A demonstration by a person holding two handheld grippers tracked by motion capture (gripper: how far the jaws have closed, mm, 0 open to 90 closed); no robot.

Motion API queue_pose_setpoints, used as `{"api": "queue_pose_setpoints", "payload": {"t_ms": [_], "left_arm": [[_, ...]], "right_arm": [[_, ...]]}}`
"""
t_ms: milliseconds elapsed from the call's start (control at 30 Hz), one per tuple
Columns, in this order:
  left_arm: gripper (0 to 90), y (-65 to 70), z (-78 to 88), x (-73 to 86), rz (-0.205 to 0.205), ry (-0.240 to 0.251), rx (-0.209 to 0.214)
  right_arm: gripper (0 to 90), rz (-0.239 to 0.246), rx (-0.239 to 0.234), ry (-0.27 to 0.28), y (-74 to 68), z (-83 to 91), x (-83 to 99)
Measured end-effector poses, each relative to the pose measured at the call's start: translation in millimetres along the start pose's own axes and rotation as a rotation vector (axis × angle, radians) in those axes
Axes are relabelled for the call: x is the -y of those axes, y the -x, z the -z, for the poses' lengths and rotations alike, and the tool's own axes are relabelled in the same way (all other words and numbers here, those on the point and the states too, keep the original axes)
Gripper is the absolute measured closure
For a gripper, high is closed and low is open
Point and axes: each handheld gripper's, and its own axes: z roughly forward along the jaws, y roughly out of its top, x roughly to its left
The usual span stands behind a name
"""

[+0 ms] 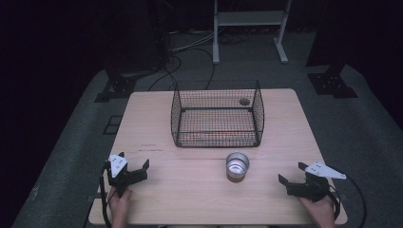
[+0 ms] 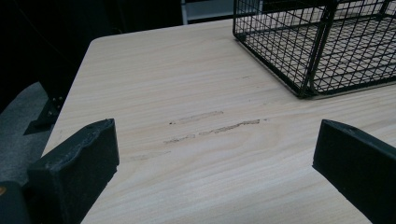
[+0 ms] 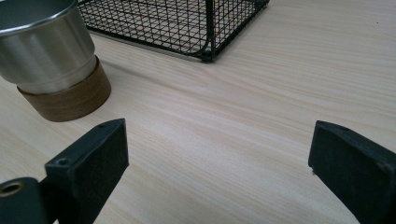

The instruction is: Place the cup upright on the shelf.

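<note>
Steel cup [image 1: 237,166] upright, nearer the right claw [image 1: 293,175], off toward its left, both claws spread, empty.

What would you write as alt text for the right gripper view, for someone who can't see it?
A metal cup with a brown wooden base stands upright on a light wooden table, ahead and left of the right hand-held gripper, whose two black jaws stand wide apart with nothing between them. A black wire basket sits farther back on the table.
</note>
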Motion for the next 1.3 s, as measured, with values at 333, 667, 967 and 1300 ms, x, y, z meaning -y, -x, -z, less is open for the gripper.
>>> {"api": "queue_pose_setpoints", "payload": {"t_ms": [333,667,967,1300], "left_arm": [[0.0,0.0,0.2,0.0,0.000,0.000,0.002],[0.0,-0.2,0.5,0.0,-0.001,0.002,0.005],[0.0,-0.1,0.5,0.0,-0.002,0.002,0.005],[0.0,0.5,0.5,0.0,-0.004,0.001,0.006]], "right_arm": [[4.3,0.015,-0.005,0.004,-4.2,1.0,-2.1],[4.3,0.054,-0.025,0.005,-15.2,0.3,-7.0],[4.3,0.082,-0.048,0.001,-23.3,-2.1,-10.6],[4.3,0.114,-0.075,-0.012,-33.2,-6.0,-12.7]]}}
